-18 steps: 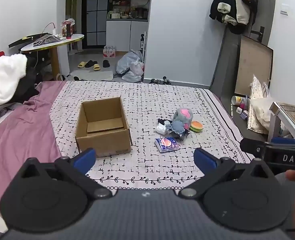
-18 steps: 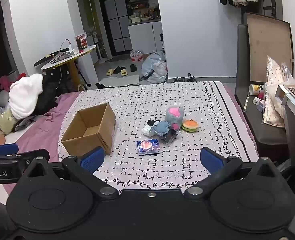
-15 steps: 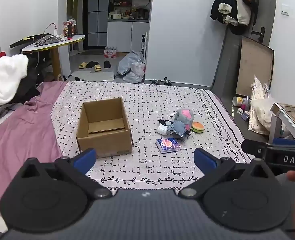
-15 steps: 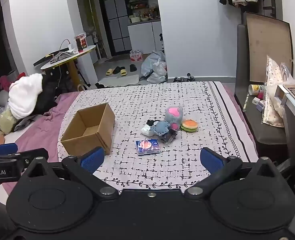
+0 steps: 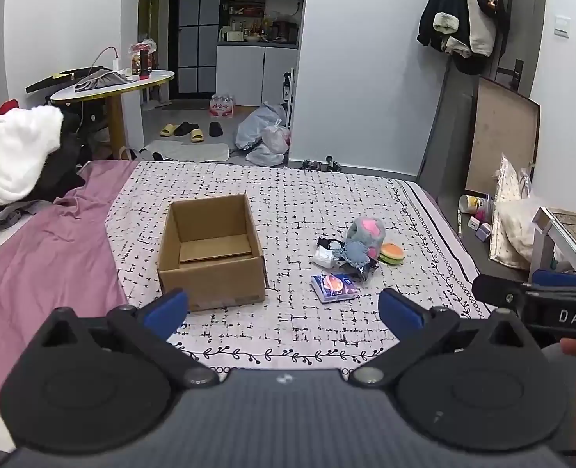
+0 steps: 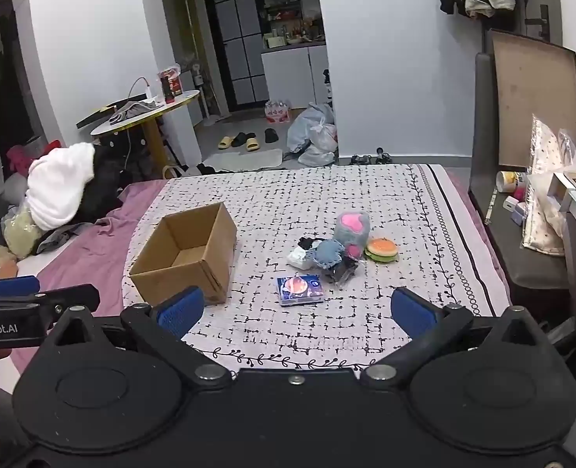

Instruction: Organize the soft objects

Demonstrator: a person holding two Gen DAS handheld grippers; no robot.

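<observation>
Opening stage of sorting soft objects into one open brown cardboard box [image 5: 212, 251], standing empty on the black-and-white patterned bedspread [image 5: 327, 202]; nothing yet picked up. Left tongs [image 5: 284, 308] and right tongs [image 6: 294, 310] both spread wide, blue pads [image 5: 168, 306] apart, gripping nothing, hovering above the near edge of the bedspread.

To the right of the box, well apart from it: a small heap comprising one grey plush toy with pink patches [image 5: 366, 232], one grey-blue knitted piece [image 5: 356, 252], one white soft bundle [image 5: 324, 258], and dark wrapped items too tangled to count. Touching the heap on the side away from the box, one burger-shaped soft toy [image 5: 392, 252]. Nearest the tongs, one flat blue tissue packet [image 5: 335, 286], just beside the heap.

Probable next move: advance to the heap or packet, close on one item, carry it over the box opening.
</observation>
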